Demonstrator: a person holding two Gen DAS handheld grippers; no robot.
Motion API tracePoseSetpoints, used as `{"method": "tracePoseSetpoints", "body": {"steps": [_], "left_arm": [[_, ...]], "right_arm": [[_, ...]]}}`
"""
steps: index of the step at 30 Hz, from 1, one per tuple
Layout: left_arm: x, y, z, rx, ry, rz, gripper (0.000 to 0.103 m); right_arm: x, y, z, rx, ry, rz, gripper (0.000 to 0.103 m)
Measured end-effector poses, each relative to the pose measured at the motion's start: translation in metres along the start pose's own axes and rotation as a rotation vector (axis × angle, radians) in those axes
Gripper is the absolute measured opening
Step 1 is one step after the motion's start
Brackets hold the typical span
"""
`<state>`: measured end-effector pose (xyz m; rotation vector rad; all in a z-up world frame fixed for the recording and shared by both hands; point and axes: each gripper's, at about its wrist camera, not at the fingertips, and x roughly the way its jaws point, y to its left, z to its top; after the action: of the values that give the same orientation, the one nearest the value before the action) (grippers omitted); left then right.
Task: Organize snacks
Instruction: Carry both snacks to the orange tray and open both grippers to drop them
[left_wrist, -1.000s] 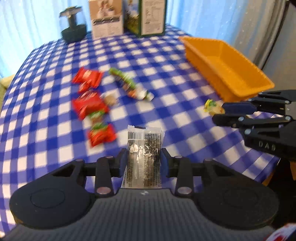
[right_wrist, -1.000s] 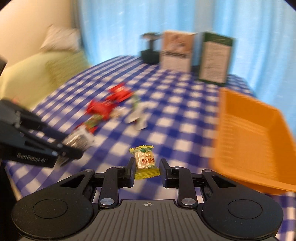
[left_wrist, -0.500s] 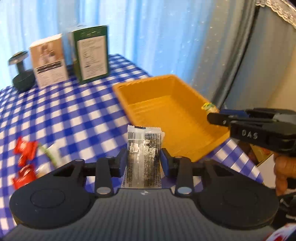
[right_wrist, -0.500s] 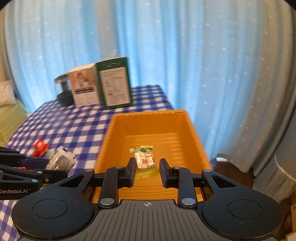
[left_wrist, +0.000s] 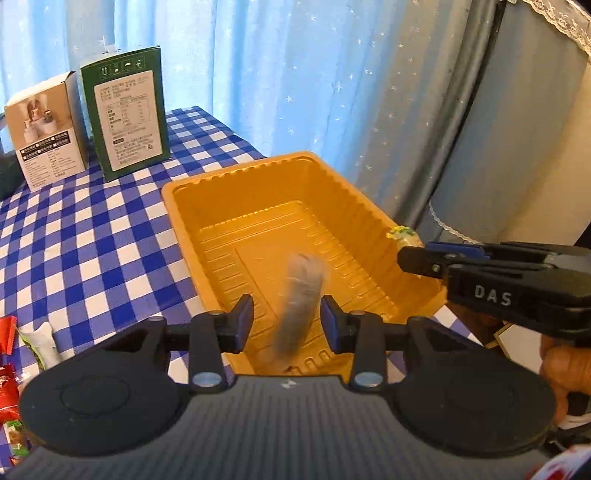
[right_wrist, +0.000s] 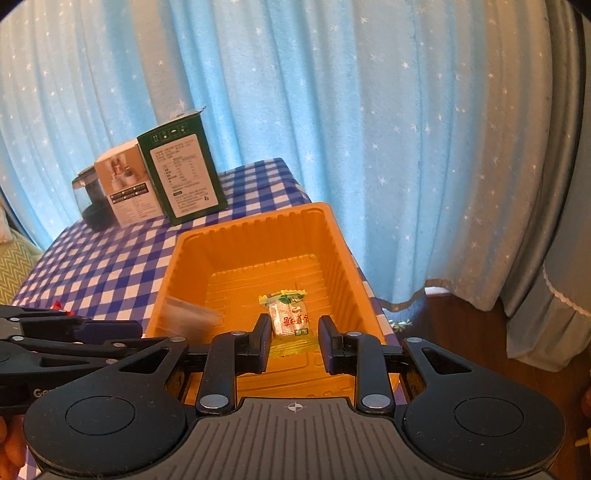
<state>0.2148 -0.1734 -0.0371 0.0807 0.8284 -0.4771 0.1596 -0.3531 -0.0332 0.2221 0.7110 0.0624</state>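
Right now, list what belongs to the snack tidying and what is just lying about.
Belongs to the job:
orange tray
grey packet, blurred, loose in the open left gripper
yellow candy, pinched by the right gripper
red snacks and white-green snack on the cloth

Just lying about:
green box
white box
dark container
blue curtain

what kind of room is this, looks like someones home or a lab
Most likely a home living or dining room: a table under a blue checked tablecloth, star-printed blue curtains behind it, and a cushioned seat with a zigzag cover at the left edge.
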Motion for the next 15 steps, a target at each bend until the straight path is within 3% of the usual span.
{"method": "tracePoseSetpoints", "body": {"steps": [15], "left_arm": [[-0.041,0.028,-0.026,-0.081,-0.028,0.071,0.039]], "right_arm": [[0.006,0.009,0.002,0.019,0.006,0.059,0.03]]}}
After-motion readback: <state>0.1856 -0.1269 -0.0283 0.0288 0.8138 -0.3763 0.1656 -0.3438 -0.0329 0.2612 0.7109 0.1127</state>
